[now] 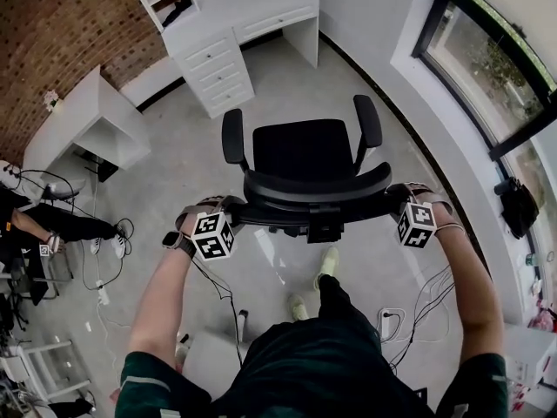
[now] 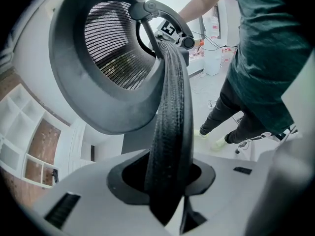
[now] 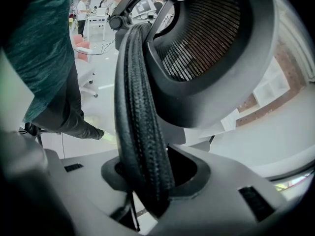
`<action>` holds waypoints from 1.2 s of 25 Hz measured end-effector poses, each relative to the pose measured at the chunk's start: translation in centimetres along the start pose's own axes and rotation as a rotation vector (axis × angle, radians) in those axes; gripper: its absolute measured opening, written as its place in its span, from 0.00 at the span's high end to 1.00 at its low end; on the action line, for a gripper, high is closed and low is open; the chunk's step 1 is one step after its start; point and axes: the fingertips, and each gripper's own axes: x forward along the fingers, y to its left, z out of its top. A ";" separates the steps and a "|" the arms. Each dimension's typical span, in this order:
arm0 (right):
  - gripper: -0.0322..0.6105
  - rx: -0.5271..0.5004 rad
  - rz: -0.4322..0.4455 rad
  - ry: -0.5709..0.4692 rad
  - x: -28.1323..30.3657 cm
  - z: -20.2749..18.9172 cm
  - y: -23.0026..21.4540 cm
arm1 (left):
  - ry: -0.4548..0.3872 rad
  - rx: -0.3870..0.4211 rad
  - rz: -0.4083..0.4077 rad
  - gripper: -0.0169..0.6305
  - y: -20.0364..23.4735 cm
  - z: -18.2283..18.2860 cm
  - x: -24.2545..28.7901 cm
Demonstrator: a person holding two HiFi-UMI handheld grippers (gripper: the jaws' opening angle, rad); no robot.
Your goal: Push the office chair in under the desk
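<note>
Left tongs (image 1: 228,216) in my hand pinched the left end of the chair back (image 1: 315,197), by its padded rim | my right tongs (image 1: 402,205) pinched the rim's right end | desk (image 1: 261,11) stood by the brick wall | chair (image 1: 305,151) was on open floor, seat towards the desk, well apart from it | my shoes (image 1: 326,264) were just behind the chair

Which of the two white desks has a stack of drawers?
The white desk straight ahead of the office chair; the smaller desk at the left shows only an open shelf.
</note>
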 end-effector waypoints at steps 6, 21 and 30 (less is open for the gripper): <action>0.75 -0.010 0.006 -0.013 1.4 -1.1 -2.8 | 0.008 -0.014 0.006 0.78 2.8 0.5 1.4; 0.75 -0.045 0.018 -0.038 6.3 -4.6 -15.0 | 0.038 -0.070 0.041 0.77 14.6 2.3 6.1; 0.74 -0.046 0.009 -0.040 8.7 -5.0 -21.0 | 0.036 -0.079 0.040 0.77 20.2 2.1 7.6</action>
